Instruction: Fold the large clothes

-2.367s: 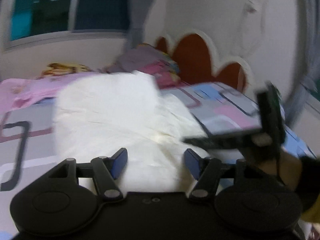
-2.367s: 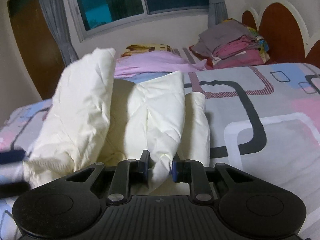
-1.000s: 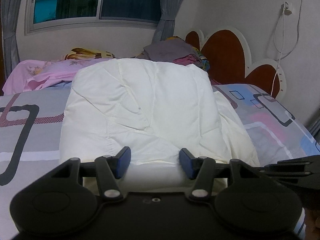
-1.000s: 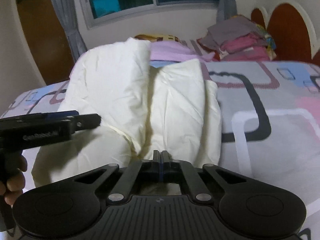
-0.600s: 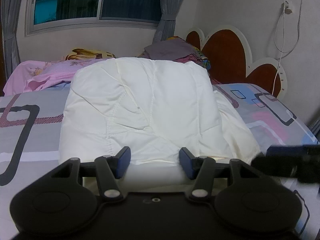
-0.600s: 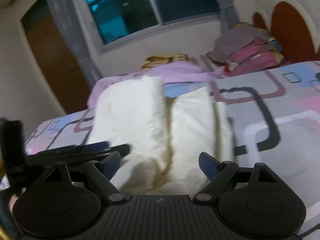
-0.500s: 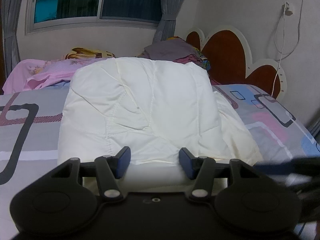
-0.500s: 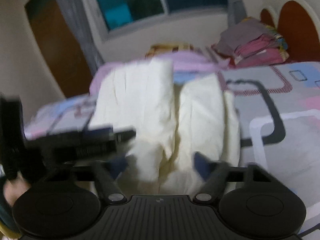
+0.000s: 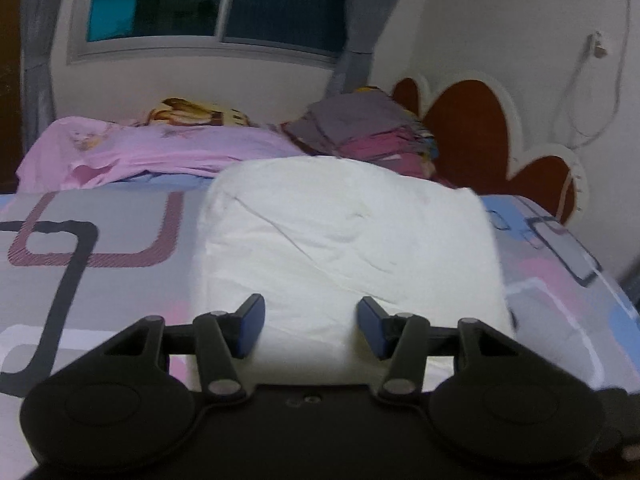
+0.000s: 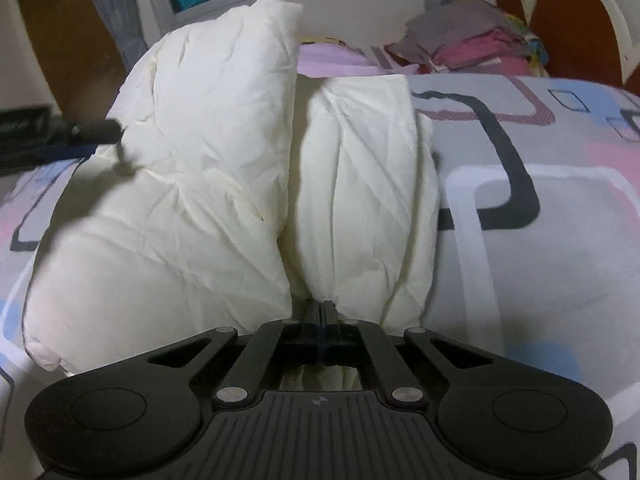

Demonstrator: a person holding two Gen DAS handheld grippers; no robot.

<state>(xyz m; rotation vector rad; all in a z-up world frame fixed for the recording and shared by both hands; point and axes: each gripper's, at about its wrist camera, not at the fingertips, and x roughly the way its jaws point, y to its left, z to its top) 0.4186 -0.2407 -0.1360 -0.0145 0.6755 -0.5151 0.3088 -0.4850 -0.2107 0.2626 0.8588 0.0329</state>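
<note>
The left gripper (image 9: 308, 326) is hovering with fingers apart, nothing clamped, at the near edge of the cream quilt (image 9: 344, 240) lying mid-bed (image 9: 100, 280). The right gripper (image 10: 322, 334), open a half-second ago, is now pinching together on a quilt fold, readying another fold. No legible writing.

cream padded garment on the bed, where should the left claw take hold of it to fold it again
Grip the near rounded edge of the cream padded garment, coming from the bed's near side. That folded edge already sits between the left claw's open jaws; thick and puffy, so bite deep. The right claw looks pinched shut on the neighbouring fold.
</note>
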